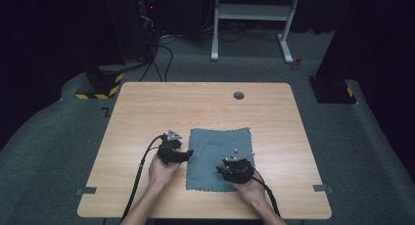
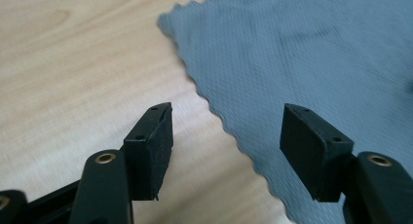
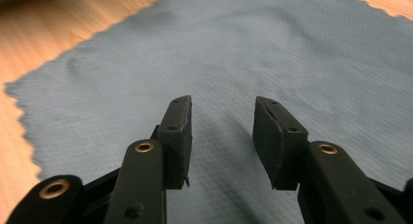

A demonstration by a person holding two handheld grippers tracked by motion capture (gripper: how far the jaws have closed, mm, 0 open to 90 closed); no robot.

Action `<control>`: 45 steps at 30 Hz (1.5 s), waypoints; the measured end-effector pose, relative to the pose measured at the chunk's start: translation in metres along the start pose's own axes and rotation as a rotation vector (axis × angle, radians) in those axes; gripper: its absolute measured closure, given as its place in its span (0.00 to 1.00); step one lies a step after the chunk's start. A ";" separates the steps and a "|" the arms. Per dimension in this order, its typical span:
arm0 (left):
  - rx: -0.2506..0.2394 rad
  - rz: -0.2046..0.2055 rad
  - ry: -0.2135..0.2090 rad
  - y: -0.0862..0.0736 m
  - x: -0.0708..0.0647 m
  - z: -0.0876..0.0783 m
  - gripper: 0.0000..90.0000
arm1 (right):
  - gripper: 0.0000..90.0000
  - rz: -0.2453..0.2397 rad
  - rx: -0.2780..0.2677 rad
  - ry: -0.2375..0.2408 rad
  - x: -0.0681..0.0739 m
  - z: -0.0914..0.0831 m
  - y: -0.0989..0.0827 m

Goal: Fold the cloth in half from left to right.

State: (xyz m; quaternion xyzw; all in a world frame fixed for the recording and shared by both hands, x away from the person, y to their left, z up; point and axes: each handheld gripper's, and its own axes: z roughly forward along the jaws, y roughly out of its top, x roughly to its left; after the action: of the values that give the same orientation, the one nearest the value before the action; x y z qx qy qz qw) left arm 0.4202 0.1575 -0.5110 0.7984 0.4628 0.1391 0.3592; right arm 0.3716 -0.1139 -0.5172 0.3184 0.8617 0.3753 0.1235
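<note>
A grey-blue cloth (image 1: 215, 151) with zigzag edges lies flat on the wooden table (image 1: 195, 107), near its front middle. My left gripper (image 1: 188, 155) sits at the cloth's left edge, pointing right. In the left gripper view it (image 2: 229, 136) is open, the cloth's edge (image 2: 302, 53) running between and beyond the jaws with nothing pinched. My right gripper (image 1: 220, 170) hovers over the cloth's near right part, pointing left. In the right gripper view it (image 3: 221, 131) is open just above the cloth (image 3: 243, 53), and nothing is between the pads.
A round cable hole (image 1: 239, 95) sits near the table's far edge. Small tape tabs (image 1: 323, 188) stick out at the front corners. Behind the table stand a white desk frame (image 1: 252, 14) and a yellow-black striped base (image 1: 100, 85) on the carpet.
</note>
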 end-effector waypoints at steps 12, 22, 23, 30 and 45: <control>0.012 -0.010 0.027 0.035 0.020 0.020 0.44 | 0.76 -0.100 -0.031 0.080 0.041 0.005 0.009; 0.021 -0.017 0.057 0.052 0.023 0.039 0.46 | 0.76 -0.209 -0.040 0.158 0.081 0.017 0.020; 0.023 -0.019 0.059 0.052 0.024 0.039 0.46 | 0.75 -0.230 -0.043 0.169 0.085 0.018 0.021; 0.024 -0.029 0.065 0.050 0.033 0.044 0.47 | 0.70 -0.280 -0.008 0.180 0.105 0.030 0.021; 0.014 -0.007 0.085 0.051 0.031 0.051 0.61 | 0.92 -0.300 0.012 0.139 0.109 0.029 0.019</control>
State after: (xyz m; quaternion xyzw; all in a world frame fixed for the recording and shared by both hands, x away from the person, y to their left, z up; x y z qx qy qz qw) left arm 0.4977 0.1449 -0.5146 0.7927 0.4813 0.1686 0.3340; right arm 0.3094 -0.0174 -0.5205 0.1600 0.9083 0.3686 0.1163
